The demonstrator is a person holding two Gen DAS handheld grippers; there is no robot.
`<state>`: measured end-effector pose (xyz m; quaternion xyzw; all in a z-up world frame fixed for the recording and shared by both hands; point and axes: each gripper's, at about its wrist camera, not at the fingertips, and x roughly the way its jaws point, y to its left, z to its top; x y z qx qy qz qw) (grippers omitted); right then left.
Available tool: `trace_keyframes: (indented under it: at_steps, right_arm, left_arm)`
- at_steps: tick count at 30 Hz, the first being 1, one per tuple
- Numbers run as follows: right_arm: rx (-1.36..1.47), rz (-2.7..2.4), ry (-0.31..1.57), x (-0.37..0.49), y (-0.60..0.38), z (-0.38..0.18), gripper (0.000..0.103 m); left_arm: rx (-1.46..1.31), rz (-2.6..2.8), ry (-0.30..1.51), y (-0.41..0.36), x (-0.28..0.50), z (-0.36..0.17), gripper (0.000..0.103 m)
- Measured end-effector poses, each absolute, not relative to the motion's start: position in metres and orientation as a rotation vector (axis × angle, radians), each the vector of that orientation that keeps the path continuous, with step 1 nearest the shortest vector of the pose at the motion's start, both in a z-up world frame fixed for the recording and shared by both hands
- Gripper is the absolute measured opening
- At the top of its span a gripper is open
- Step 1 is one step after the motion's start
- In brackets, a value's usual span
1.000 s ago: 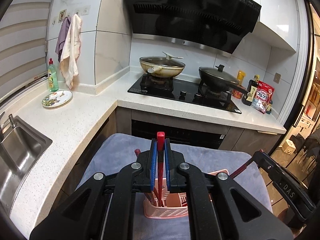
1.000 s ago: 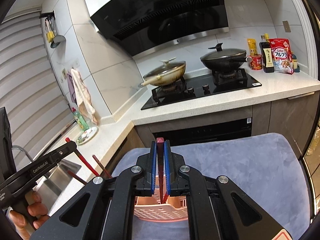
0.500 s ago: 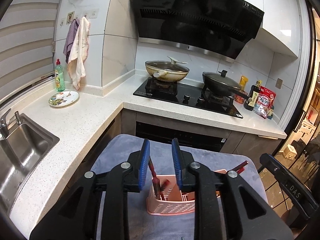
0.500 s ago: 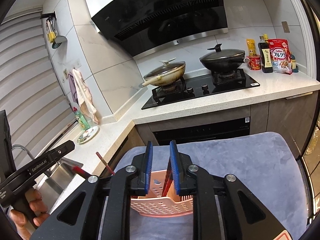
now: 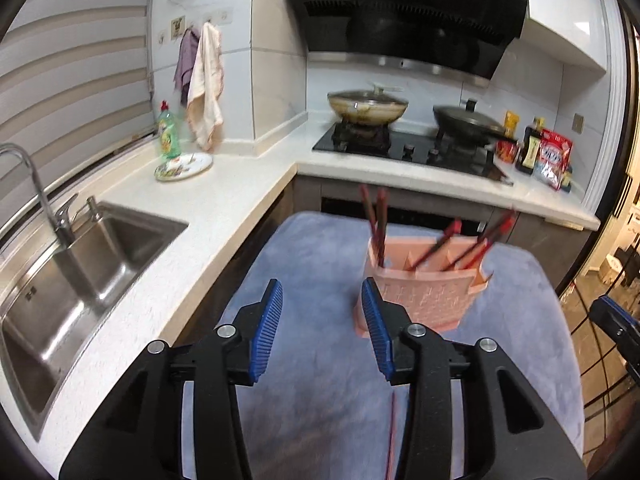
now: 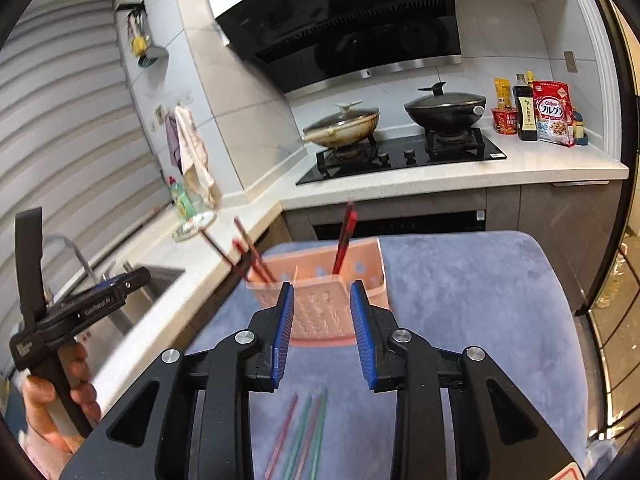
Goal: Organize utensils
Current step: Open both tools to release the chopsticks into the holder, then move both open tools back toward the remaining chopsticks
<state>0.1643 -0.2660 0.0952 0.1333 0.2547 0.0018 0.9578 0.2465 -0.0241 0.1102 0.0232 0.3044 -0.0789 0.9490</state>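
Note:
A pink slotted utensil basket stands on a grey-blue cloth. Red chopsticks lean in its compartments, more of them at the far side. My left gripper hangs back from the basket, its jaws opening with nothing between them. My right gripper faces the basket's front wall, jaws also opening and empty. Loose pink and green chopsticks lie on the cloth under the right gripper. One thin chopstick lies under the left.
A steel sink with a tap sits to the left in the white counter. A plate and a soap bottle stand behind it. Two lidded pans sit on the hob. A hand holds the left gripper's handle.
Both grippers let go of the red chopsticks they held, which now stand in the basket. Both pulled back from the basket and their jaws spread wider.

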Motion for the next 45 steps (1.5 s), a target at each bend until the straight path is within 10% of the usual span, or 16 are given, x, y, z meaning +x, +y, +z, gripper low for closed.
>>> trace_keyframes:
  at_steps: [39, 45]
  right_arm:
    - [0.198, 0.030, 0.891, 0.069, -0.173, -0.106, 0.029]
    - [0.173, 0.006, 0.887, 0.071, -0.175, -0.110, 0.015]
  left_arm:
    - [0.133, -0.099, 0.934, 0.002, 0.117, -0.070, 0.039]
    - [0.140, -0.109, 0.942, -0.001, 0.113, -0.074, 0.041]
